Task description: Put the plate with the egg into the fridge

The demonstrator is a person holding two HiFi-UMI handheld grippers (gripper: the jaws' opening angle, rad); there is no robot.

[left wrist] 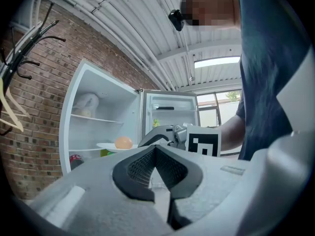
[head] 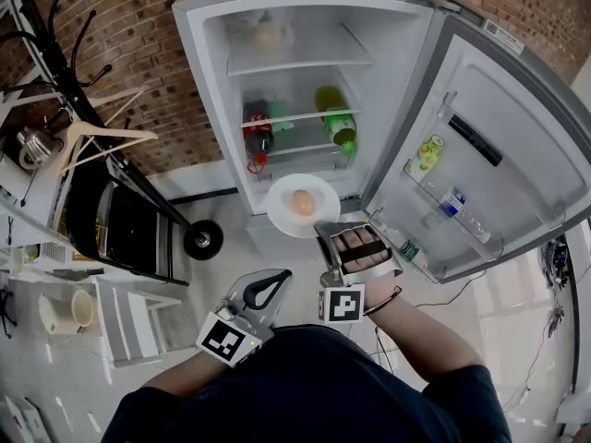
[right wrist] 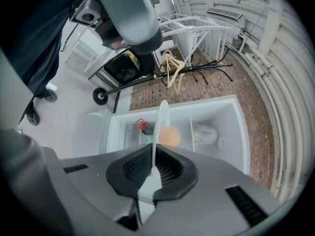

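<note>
Clamping round white plate, smooth oval egg

plate: white | egg: pale orange | fridge: white | wall: red brick | bottle: green

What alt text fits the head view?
The right gripper clamps the rim of a white plate carrying an egg, held before the open fridge. The left gripper hangs shut and empty beside it. Bottles sit on the fridge shelves.
</note>
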